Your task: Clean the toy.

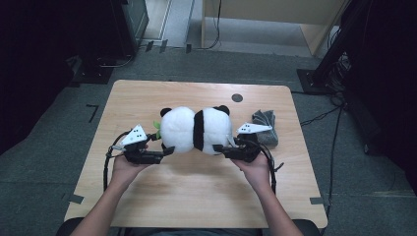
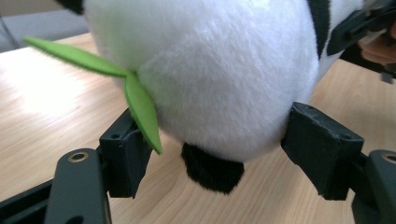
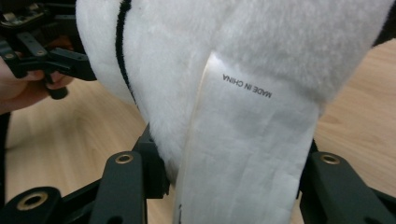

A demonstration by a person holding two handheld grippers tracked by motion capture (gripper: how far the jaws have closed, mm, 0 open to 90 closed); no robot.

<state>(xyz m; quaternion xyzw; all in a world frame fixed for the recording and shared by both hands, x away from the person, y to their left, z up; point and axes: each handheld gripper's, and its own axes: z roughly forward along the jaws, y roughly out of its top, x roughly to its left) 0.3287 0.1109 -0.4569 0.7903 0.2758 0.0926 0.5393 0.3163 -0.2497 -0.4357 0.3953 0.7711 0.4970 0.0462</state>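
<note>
The panda toy (image 1: 196,129) is soft, fuzzy plush in white and black, with flat green felt leaves (image 2: 135,98) and a smooth, faintly glossy printed fabric label (image 3: 243,158). Beneath the panda, the table (image 1: 196,191) is smooth light wood. Beside the panda lies a grey, coarse cloth (image 1: 265,127).

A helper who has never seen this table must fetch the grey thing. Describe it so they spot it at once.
Start at the light wooden table and find the black and white panda plush at its middle. Just past the plush, toward the table's right edge, lies a small crumpled grey cloth. It is the only grey, flat, rumpled item; the plush is round and furry.
</note>
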